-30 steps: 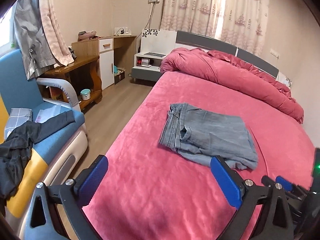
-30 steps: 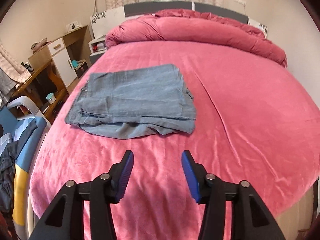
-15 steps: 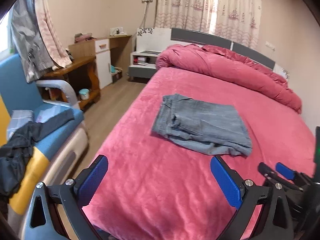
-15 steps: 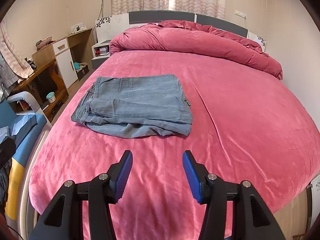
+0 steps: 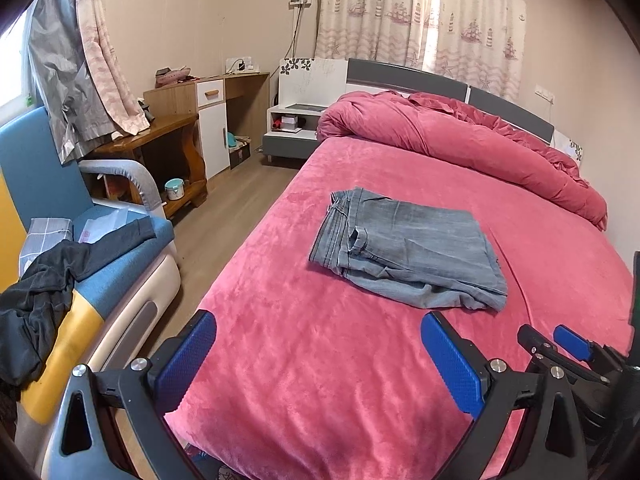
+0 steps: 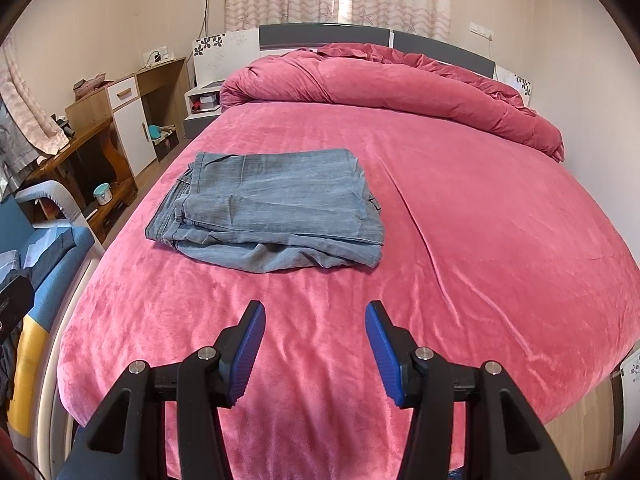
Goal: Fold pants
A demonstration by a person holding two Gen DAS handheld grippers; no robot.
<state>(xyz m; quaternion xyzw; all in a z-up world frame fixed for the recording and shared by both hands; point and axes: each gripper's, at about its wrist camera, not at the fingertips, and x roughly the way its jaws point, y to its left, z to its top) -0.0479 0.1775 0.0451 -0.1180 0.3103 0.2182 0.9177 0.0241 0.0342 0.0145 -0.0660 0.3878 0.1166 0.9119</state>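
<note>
The grey-blue denim pants (image 5: 412,246) lie folded into a flat rectangle on the pink bed (image 5: 320,360), also shown in the right wrist view (image 6: 272,208). My left gripper (image 5: 318,352) is open wide and empty, held near the bed's foot, well short of the pants. My right gripper (image 6: 316,348) is open and empty, also back from the pants above the bed's near part. The right gripper also shows at the lower right of the left wrist view (image 5: 560,344).
A rolled pink duvet (image 6: 400,84) lies along the headboard. A blue and yellow armchair (image 5: 100,280) with dark clothes (image 5: 44,288) stands left of the bed. A wooden desk (image 5: 168,136), cabinet and nightstand (image 5: 292,128) line the left wall. Wooden floor runs between chair and bed.
Both grippers have drawn back and risen from the pants, which look smaller and farther away. The pants have not moved. Both grippers stay open.
</note>
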